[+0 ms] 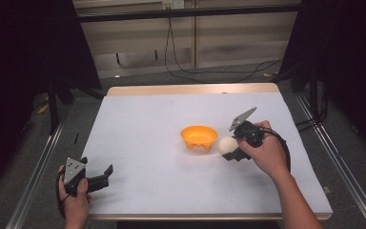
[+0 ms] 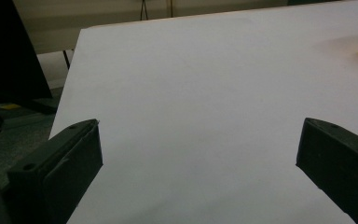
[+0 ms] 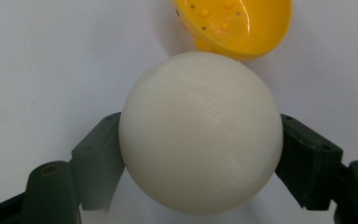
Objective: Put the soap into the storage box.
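— What did your right gripper [image 3: 200, 154] have?

— You had it clamped on the white ball [image 3: 200, 133], one jaw on each side, just beside the orange bowl [image 1: 199, 136] (small holes showed in its floor) near the middle of the tabletop [image 1: 147, 124].

— And your left gripper [image 1: 96, 177]?

— You held it at the tabletop's near left edge, jaws spread wide over bare white surface, nothing between them.

— Any brand, label or writing?

— None that you could read on the ball, the bowl or either gripper.
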`<state>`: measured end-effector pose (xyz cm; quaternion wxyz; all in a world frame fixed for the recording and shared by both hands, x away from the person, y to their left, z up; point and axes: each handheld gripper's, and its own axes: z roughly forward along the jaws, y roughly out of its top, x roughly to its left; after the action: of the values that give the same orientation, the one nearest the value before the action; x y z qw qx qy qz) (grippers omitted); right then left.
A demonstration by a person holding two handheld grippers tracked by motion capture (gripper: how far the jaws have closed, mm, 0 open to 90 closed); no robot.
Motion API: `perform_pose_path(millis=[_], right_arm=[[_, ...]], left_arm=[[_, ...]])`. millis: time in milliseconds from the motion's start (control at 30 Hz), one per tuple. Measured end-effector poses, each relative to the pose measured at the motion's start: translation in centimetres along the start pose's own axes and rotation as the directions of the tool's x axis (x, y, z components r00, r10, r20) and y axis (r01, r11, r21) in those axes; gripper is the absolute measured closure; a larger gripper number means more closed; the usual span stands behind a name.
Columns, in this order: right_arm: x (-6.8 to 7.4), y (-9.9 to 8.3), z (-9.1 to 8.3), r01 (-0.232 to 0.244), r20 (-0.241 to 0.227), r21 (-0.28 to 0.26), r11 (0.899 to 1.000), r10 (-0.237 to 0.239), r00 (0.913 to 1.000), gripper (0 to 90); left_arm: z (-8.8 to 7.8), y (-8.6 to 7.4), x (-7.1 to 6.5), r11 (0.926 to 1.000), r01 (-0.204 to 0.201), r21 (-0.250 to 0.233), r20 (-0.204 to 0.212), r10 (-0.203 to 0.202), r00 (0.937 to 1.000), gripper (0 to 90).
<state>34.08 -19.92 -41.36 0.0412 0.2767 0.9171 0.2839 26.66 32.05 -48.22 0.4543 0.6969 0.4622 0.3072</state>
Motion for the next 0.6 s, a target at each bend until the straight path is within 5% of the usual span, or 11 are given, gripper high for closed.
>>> perform_pose_path(millis=[600], right_arm=[[-0.3, 2.1, -0.3, 0.014, -0.003, 0.001, 1.000, -0.014, 0.9999, 23.3]], left_arm=[[0.0, 0.0, 0.0, 1.0000, -0.002, 0.000, 0.002, 0.002, 1.0000, 0.0]])
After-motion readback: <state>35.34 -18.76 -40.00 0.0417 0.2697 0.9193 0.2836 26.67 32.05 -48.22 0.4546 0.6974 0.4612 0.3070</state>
